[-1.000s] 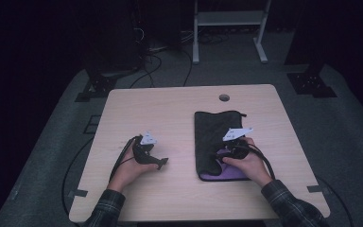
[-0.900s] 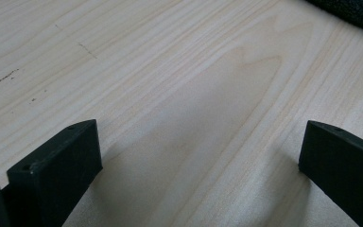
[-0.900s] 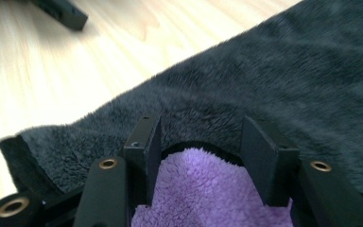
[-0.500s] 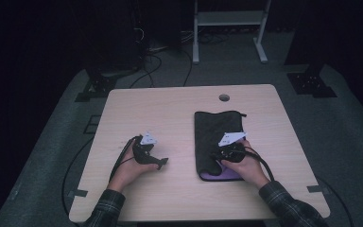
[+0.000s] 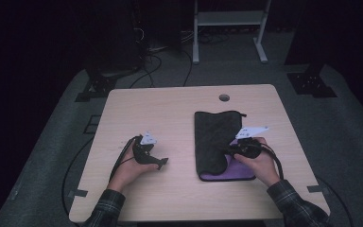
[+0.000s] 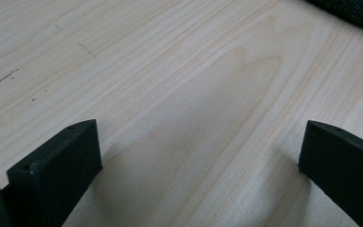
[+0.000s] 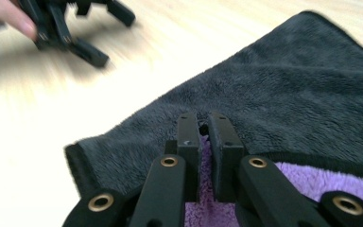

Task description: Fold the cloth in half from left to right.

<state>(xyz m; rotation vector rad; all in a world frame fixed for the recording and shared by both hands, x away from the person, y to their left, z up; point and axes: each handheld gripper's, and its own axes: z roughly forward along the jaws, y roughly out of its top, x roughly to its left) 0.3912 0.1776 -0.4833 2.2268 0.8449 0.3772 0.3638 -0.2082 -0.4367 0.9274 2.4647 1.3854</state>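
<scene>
On the right half of the table [image 5: 179, 101], a dark towel [image 5: 212, 132] is laid with its long axis running away from the person, its purple underside turned up at the near end; the right gripper [image 7: 203, 135] is pinched on that fold, while the left gripper [image 5: 157, 163], jaws wide, is rested well apart
</scene>
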